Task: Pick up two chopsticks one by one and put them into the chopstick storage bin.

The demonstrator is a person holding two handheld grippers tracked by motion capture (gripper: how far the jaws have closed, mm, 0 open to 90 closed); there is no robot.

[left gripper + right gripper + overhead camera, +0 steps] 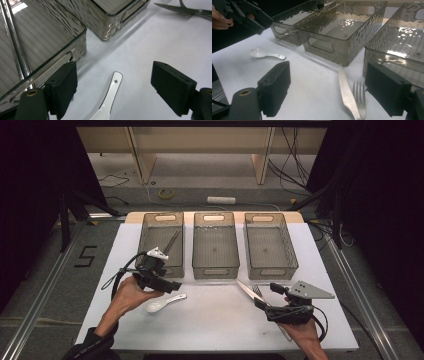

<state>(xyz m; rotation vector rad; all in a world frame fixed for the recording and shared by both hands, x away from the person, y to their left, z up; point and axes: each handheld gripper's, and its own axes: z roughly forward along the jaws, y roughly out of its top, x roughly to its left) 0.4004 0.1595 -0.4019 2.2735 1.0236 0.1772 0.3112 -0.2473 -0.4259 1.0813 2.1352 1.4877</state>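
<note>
Spoon (162,304), white ceramic, lying flat on the white table (215,325) in front of the left bin (145,240), just apart from its near wall. Bowl toward the person's left, handle (115,78) angled right and slightly away. Directly below and just ahead of the left gripper (167,279), jaws spread wide, nothing between them but air. Seen in the left gripper view as running almost straight along the line of sight: handle end up between the two pads, bowl dropping off the bottom edge. So long axis across the closing direction, handle about centred in the gap; judged ready for a straight descent and a pinch on the handle, no turning of the wrist needed. Clearly the left hand's piece, well apart from the right.

Knife (247,291) and fork (258,292) side by side on the table before the gap between middle bin (215,270) and right bin (290,255), tips toward the bins, handles toward the right gripper (267,296). Also wide open and empty. In the right gripper view both pieces off-centre, close to the right-hand pad, knife on the left, fork beside it, probably touching. Likely risk: catching both at once unless shifted sideways first.

Metal chopsticks (172,241) already lying in the left bin.
</note>
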